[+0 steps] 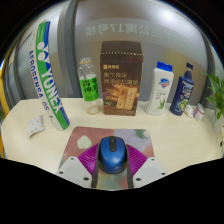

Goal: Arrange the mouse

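Currently the jaws (112, 172) stand spread around the mouse (111, 153); I centre it, then close evenly.

I see a blue mouse (111, 152) on a grey mat (85, 147), a brown carton (121, 81), a green-lettered white tube (52, 75), and a cream bench (180, 135).

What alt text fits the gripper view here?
A blue mouse sits between the open gripper fingers on a grey mouse pad, on a cream table. Beyond it stand a clear bottle, a brown carton, two white-and-blue bottles and a green-and-white tube.
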`<state>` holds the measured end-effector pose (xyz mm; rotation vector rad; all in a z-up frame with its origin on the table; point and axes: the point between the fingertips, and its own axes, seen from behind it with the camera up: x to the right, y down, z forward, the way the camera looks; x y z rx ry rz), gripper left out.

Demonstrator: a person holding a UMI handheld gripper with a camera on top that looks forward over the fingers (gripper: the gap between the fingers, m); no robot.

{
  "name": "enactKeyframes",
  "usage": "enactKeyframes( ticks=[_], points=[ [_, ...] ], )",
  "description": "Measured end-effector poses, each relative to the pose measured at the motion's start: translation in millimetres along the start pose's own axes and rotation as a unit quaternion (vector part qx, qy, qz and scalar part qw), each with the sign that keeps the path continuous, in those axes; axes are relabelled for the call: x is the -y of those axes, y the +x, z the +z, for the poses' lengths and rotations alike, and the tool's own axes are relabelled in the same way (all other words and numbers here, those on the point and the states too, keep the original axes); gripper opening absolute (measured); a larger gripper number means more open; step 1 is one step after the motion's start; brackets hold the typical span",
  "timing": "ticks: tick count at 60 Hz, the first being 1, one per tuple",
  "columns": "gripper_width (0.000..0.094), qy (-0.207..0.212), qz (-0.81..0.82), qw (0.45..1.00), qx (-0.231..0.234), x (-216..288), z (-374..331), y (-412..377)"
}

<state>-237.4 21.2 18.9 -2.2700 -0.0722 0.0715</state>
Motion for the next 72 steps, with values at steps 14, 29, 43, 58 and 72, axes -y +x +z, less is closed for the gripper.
enactKeyframes(
  ticks=[14,29,43,58,72],
  points=[
    [0.0777,-0.019,-0.009,0.999,-0.025,-22,0,-7],
    [0.0850,0.011,-0.010,0.997,-0.071,6,-117,-12],
    [0.0850,0.028,-0.007,0.996,-0.087,-2,-221,-24],
    [0.0849,0.040,-0.018,0.995,-0.089,-34,-298,-41],
    [0.0849,0.046,-0.017,0.995,-0.082,-53,-332,-59]
  ],
)
